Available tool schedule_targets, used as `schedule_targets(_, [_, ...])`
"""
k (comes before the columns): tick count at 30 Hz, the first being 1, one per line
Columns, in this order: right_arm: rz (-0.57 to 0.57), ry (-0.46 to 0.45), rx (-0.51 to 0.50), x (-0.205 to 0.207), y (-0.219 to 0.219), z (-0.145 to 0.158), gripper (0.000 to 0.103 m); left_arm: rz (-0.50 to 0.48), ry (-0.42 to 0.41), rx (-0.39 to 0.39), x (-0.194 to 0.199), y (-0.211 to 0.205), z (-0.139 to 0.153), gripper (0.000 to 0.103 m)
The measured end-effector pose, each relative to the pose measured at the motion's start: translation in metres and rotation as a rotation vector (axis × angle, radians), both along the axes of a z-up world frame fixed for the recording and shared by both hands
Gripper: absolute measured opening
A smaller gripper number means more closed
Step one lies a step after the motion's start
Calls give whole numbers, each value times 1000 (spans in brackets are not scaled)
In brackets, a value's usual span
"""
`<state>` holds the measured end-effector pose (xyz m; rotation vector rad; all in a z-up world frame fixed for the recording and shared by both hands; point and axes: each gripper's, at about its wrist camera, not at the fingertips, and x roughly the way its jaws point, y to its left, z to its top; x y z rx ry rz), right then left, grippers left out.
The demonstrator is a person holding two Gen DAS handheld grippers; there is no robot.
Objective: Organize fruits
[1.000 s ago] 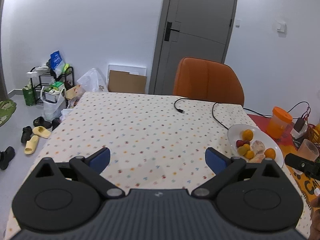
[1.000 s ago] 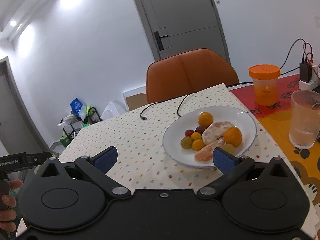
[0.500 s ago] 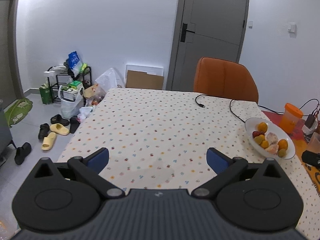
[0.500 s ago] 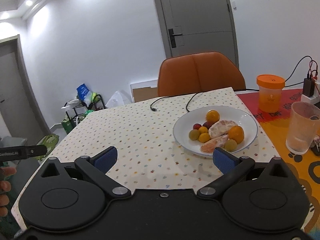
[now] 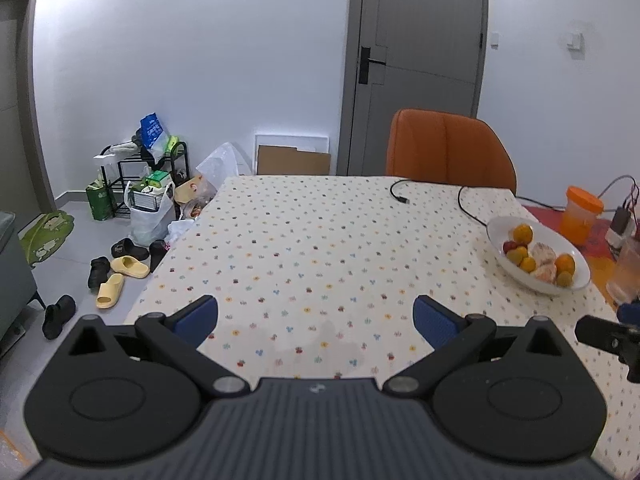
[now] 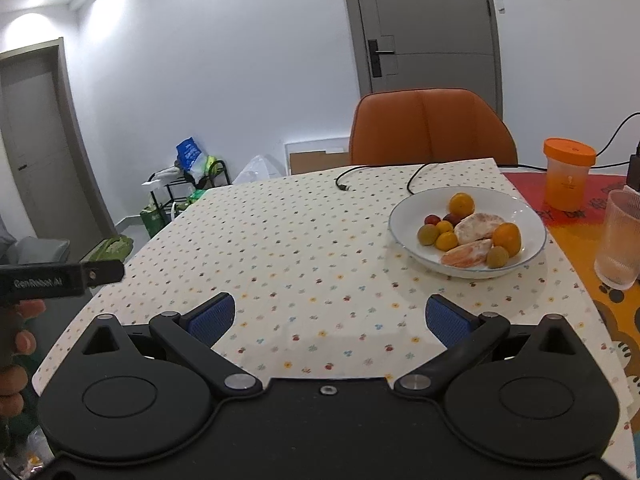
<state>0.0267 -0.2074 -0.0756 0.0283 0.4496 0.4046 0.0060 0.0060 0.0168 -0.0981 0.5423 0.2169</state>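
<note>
Beyond both wide-spread, empty grippers, left gripper [image 5: 315, 314] and right gripper [image 6: 329, 315], the glass [image 6: 621, 240] is cut off

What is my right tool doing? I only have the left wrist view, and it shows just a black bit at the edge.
Observer: The right tool is open and empty, over the tablecloth, with the plate ahead to its right.
Operator: What is that blur right of the plate?
Observer: A ribbed clear glass, upright on the orange mat.
Operator: Anything behind my left tool?
Observer: A hand grips the handle of the left tool, off the table's left edge.
</note>
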Motion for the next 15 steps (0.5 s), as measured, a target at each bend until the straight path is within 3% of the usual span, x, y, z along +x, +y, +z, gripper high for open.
schedule_targets(15, [-6,10,-6,2,7,-6,103,-19,40,-11,-1,3,-14,103])
